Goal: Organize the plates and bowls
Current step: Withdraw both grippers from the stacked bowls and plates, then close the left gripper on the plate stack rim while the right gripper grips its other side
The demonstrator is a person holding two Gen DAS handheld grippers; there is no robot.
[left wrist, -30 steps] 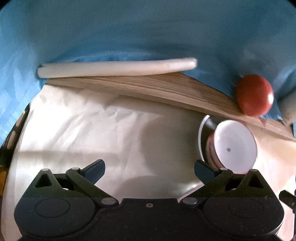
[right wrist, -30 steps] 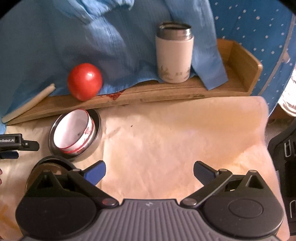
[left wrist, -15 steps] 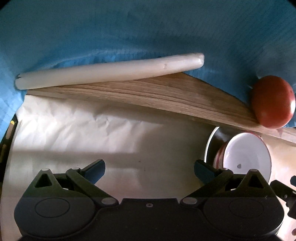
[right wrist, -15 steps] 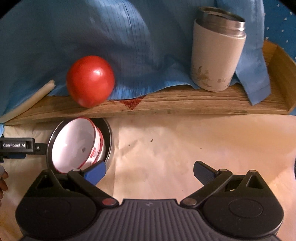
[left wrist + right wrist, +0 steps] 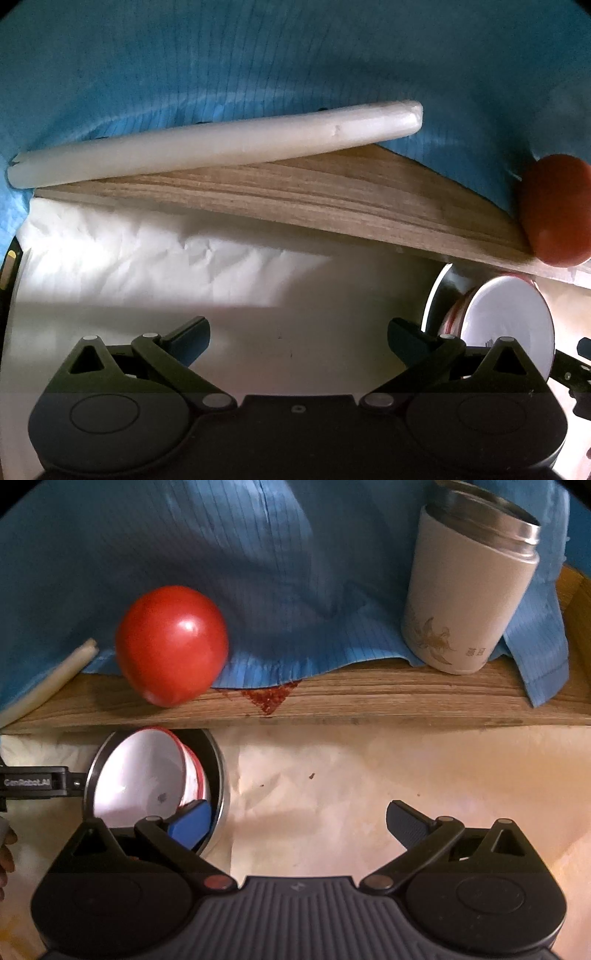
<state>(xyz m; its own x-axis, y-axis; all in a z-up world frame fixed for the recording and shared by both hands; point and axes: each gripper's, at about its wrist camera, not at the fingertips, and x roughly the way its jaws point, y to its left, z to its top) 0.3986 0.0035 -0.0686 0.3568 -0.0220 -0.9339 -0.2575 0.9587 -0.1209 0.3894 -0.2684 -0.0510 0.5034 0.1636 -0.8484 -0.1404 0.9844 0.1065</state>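
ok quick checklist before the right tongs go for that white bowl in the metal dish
1. Right tongs open: ok, jaws spread wide with nothing between them.
2. Tongs lined up on the white bowl: not ok, the bowl sits left of the gap; only the left finger overlaps the rim area.
3. Bowl seated in the metal dish: ok, though it leans tilted inside.
4. Left tongs clear: ok, open and empty, beside the dish.
5. Tomato on the wooden ledge stable: cannot tell, it sits near the edge right above the bowl.
6. Finger touching the bowl: cannot tell.
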